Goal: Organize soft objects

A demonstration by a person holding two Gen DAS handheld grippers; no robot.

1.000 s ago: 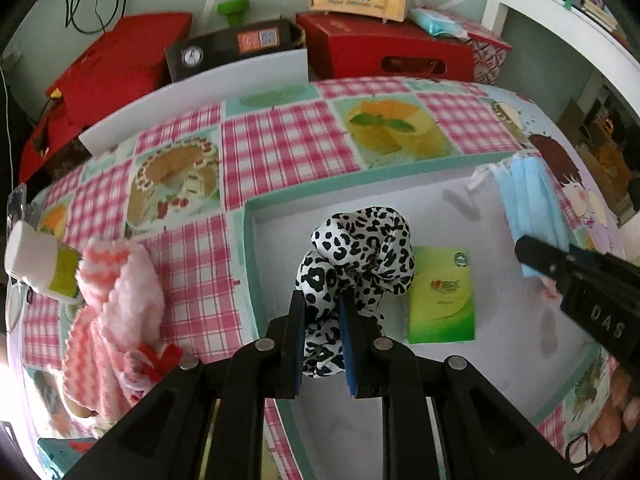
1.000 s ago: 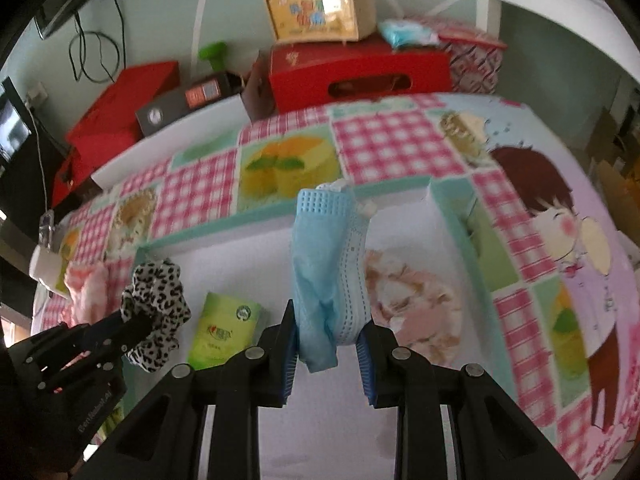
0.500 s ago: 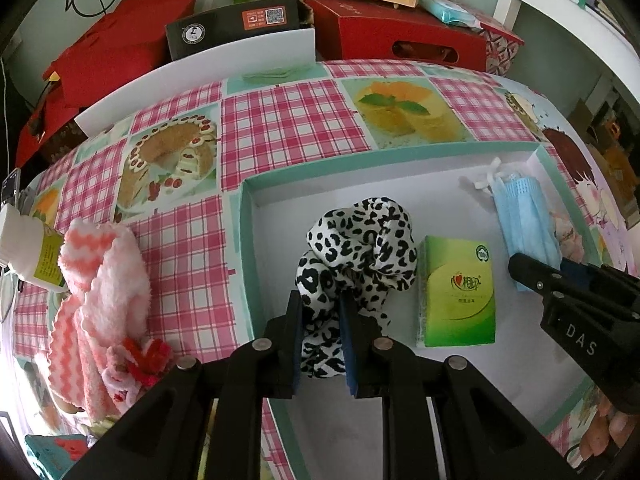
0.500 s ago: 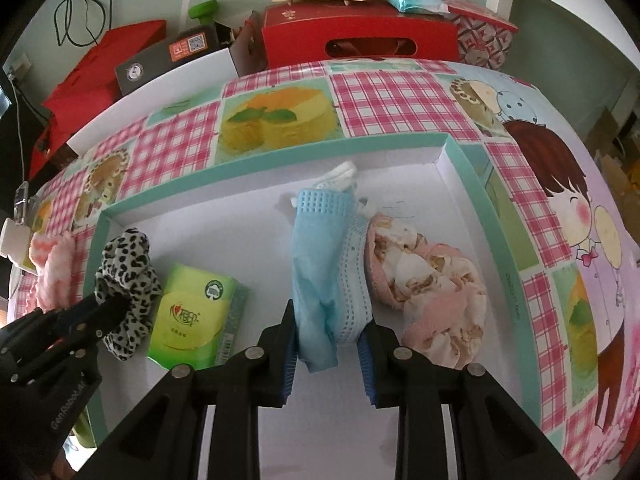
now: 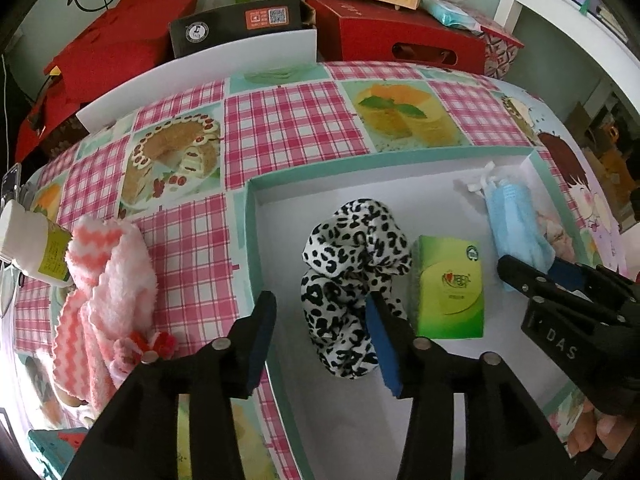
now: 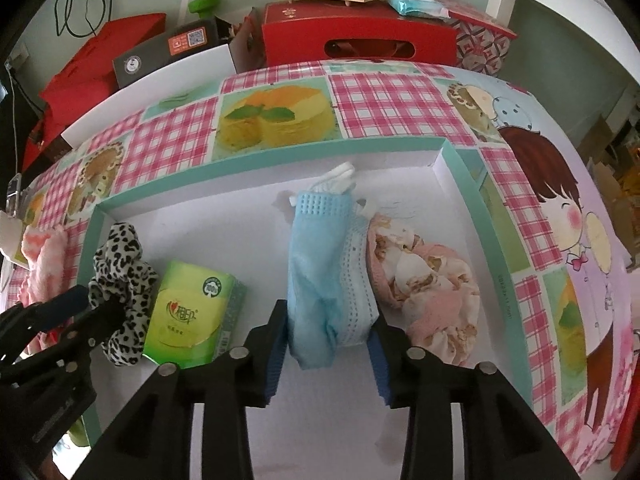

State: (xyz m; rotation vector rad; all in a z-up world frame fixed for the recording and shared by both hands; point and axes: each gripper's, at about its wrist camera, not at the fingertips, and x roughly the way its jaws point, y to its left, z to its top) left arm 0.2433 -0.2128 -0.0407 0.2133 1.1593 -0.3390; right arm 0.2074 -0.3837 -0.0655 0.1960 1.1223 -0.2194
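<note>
A white tray with a teal rim (image 5: 250,240) (image 6: 468,184) lies on the picture tablecloth. In it a leopard-print scrunchie (image 5: 352,264) (image 6: 120,276) rests on the floor at the left. My left gripper (image 5: 322,340) (image 6: 88,300) is opening around the scrunchie, its left pad well clear of the fabric. A folded blue face mask (image 6: 328,280) (image 5: 516,220) lies between the opening jaws of my right gripper (image 6: 327,354) (image 5: 540,272), slack on the tray floor. A green tissue pack (image 5: 448,284) (image 6: 188,316) sits between scrunchie and mask. A pink floral scrunchie (image 6: 424,284) lies right of the mask.
A pink-and-white zigzag towel (image 5: 108,280) (image 6: 40,252) is heaped on the cloth left of the tray, beside a white bottle (image 5: 32,248). Red boxes (image 5: 392,36) and a black box (image 5: 240,28) crowd the far table edge. Fingers of a hand (image 5: 600,432) show lower right.
Both grippers came down closer to the tray floor, then their jaws spread. The left let go of the leopard scrunchie. The mask is no longer squeezed and has slumped wider.
</note>
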